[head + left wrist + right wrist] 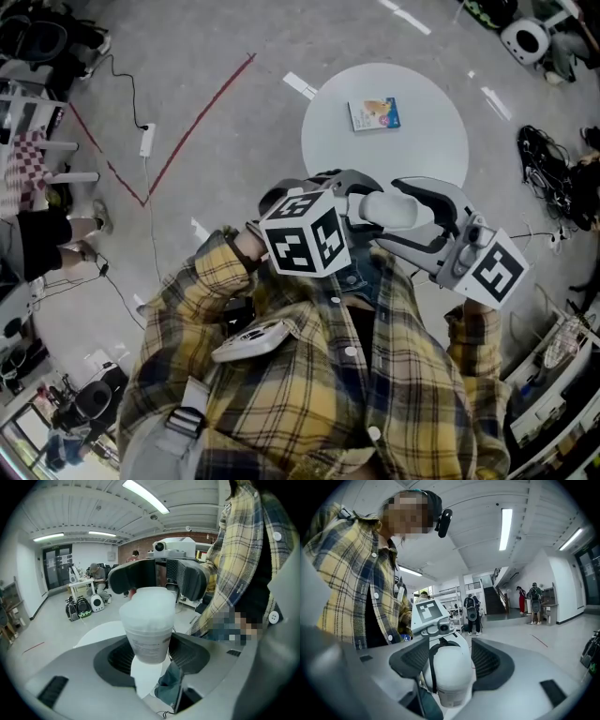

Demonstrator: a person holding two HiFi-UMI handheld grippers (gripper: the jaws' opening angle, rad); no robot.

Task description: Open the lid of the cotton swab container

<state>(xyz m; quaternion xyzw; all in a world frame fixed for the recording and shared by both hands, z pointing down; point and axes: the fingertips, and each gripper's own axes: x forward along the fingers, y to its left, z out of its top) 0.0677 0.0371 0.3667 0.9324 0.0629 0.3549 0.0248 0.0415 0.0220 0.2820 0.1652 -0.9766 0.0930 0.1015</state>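
Note:
The cotton swab container (392,210), a frosted white cylinder with a printed label, is held up in front of my chest. In the left gripper view its body (149,639) stands upright between the jaws, and my left gripper (150,654) is shut on it. Its pale lid (149,605) sits on top. My right gripper (449,662) faces it from the other side, open, its dark pads (187,578) on either side of the lid with small gaps. In the head view the left gripper (361,208) and right gripper (424,212) meet at the container.
A round white table (422,150) stands just beyond my hands, with a small printed packet (374,114) on it. Red tape lines (187,131) and a power strip (146,139) lie on the floor at left. Cables and shelving crowd the right side.

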